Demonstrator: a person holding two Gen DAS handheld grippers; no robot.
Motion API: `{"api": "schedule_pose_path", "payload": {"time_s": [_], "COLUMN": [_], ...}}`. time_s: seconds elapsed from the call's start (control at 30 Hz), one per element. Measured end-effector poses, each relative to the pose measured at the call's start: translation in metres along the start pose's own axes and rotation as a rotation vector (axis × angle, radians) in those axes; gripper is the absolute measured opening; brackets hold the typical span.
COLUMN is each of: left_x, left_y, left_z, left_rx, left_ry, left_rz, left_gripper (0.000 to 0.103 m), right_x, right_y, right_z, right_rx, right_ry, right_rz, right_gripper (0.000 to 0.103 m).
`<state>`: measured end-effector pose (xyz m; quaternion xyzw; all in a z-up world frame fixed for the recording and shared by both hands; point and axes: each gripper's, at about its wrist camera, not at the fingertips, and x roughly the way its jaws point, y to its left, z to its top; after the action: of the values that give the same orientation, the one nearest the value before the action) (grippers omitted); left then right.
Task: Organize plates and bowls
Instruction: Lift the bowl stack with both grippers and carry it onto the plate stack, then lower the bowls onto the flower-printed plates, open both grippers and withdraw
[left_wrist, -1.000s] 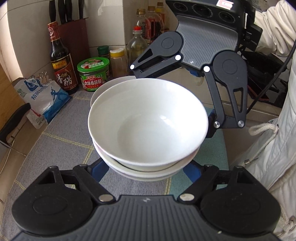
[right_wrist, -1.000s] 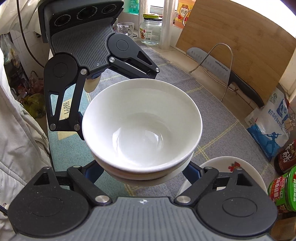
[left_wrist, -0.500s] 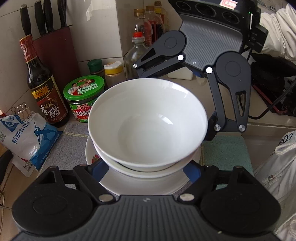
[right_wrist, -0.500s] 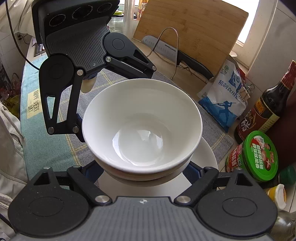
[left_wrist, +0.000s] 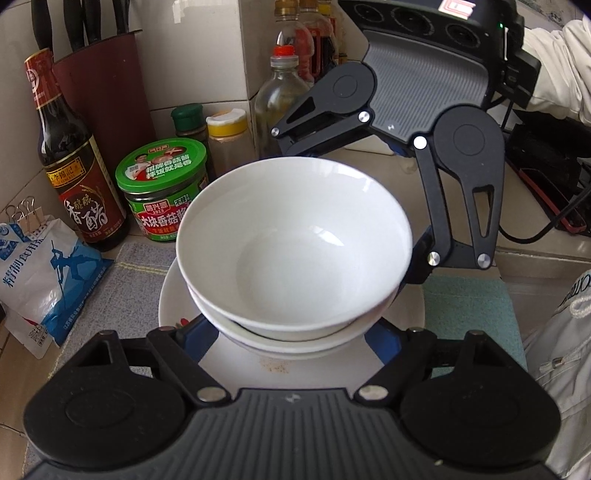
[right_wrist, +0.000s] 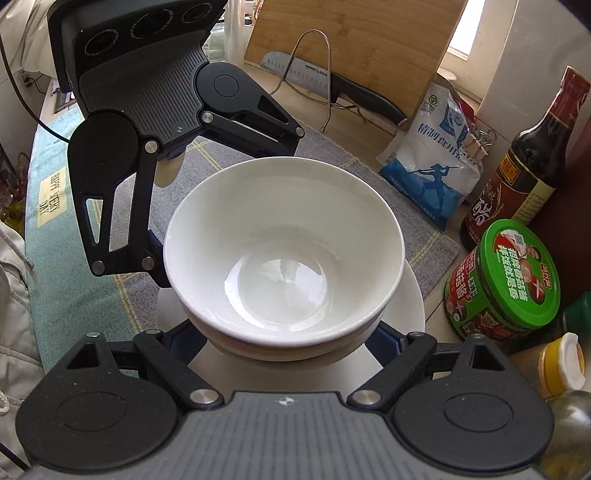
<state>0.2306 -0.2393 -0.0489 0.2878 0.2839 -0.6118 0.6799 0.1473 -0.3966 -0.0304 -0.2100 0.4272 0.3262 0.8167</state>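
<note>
A stack of white bowls (left_wrist: 295, 251) is held between both grippers, one on each side. It also shows in the right wrist view (right_wrist: 284, 266). My left gripper (left_wrist: 291, 332) is spread wide with its blue pads against the lower bowl. My right gripper (right_wrist: 284, 336) grips the opposite side the same way. A white plate (left_wrist: 295, 365) lies directly under the stack on the grey mat; it also shows in the right wrist view (right_wrist: 410, 306). I cannot tell whether the stack touches the plate.
A green-lidded jar (left_wrist: 162, 192), dark vinegar bottle (left_wrist: 70, 158), knife block (left_wrist: 103, 81), spice jars (left_wrist: 225, 144) and oil bottles (left_wrist: 280, 85) line the back wall. A blue-and-white salt bag (left_wrist: 40, 273) lies left. A cutting board (right_wrist: 354, 51) and cleaver (right_wrist: 325, 81) stand beyond.
Both grippers have carried the bowl stack toward the back wall and lower, from beside the plate to directly over it. The jars and bottles now look closer.
</note>
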Motion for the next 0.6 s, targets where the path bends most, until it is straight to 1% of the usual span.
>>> {"api": "schedule_pose_path", "payload": {"time_s": [0.1, 0.23, 0.3, 0.4, 0.43, 0.47, 0.57, 0.6], "left_x": [0.0, -0.002, -0.004, -0.012, -0.017, -0.023, -0.043, -0.051], "left_y": [-0.002, -0.007, -0.009, -0.012, -0.014, -0.017, -0.029, -0.035], "left_z": [0.0, -0.002, -0.004, -0.009, -0.01, -0.013, -0.023, -0.026], "left_rx": [0.008, 0.021, 0.013, -0.012, -0.021, -0.034, -0.067, -0.083], "left_ry": [-0.005, -0.021, -0.032, -0.069, -0.083, -0.102, -0.17, -0.195], "left_rz": [0.009, 0.05, 0.061, 0.088, 0.092, 0.102, 0.151, 0.178], "left_gripper": [0.085, 0.085, 0.088, 0.089, 0.092, 0.097, 0.098, 0.098], "right_x": [0.0, 0.0, -0.002, -0.004, -0.005, -0.008, -0.02, -0.024], "right_y": [-0.002, -0.005, -0.003, 0.004, 0.008, 0.013, 0.032, 0.039], "right_z": [-0.001, -0.004, -0.003, -0.003, -0.003, -0.004, -0.004, -0.003], "right_rx": [0.008, 0.043, 0.053, 0.081, 0.1, 0.118, 0.177, 0.206], "right_ry": [0.004, -0.001, -0.01, -0.003, 0.001, 0.0, -0.007, -0.01], "right_rz": [0.002, 0.002, -0.013, -0.075, -0.092, -0.11, -0.18, -0.216], "right_gripper": [0.094, 0.095, 0.103, 0.103, 0.103, 0.103, 0.103, 0.103]}}
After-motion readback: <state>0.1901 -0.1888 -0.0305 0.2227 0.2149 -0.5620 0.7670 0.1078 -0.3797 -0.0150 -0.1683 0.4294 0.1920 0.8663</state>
